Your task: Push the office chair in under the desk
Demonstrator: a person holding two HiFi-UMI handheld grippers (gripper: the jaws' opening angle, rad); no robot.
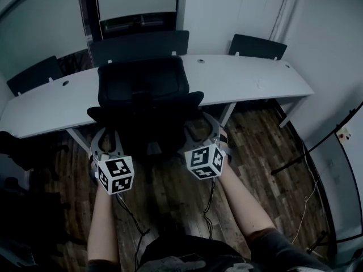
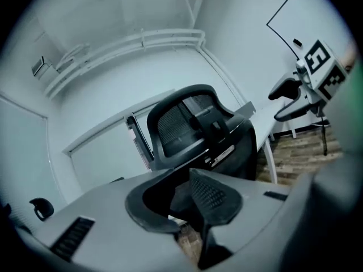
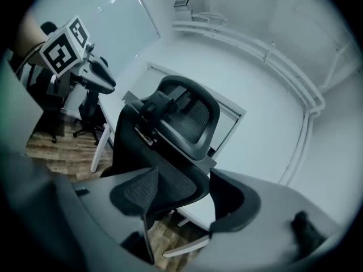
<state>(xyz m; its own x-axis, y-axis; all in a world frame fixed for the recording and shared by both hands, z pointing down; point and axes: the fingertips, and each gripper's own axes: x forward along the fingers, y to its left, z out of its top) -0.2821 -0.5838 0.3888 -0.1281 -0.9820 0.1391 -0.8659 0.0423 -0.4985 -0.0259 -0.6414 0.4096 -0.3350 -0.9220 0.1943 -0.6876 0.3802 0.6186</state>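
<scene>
Dark wood flooring (image 1: 170,191) is running under a long white desk (image 1: 249,78), and the office chair (image 1: 142,81) is standing at its near edge with its back to us, the seat seemingly reaching partly under the top. We are holding the left gripper (image 2: 181,177) by the chair's left side, its jaws showing only a narrow gap with nothing in it. We are holding the right gripper (image 3: 184,174) by the right side, jaws standing wide, the backrest's edge showing in the gap but, as far as we are judging, not pinched. For a clean push we are wanting both grippers bearing evenly on the back, low rather than high, so the chair is rolling straight and not swivelling. We are also watching the white desk leg (image 1: 227,115) on the right.
</scene>
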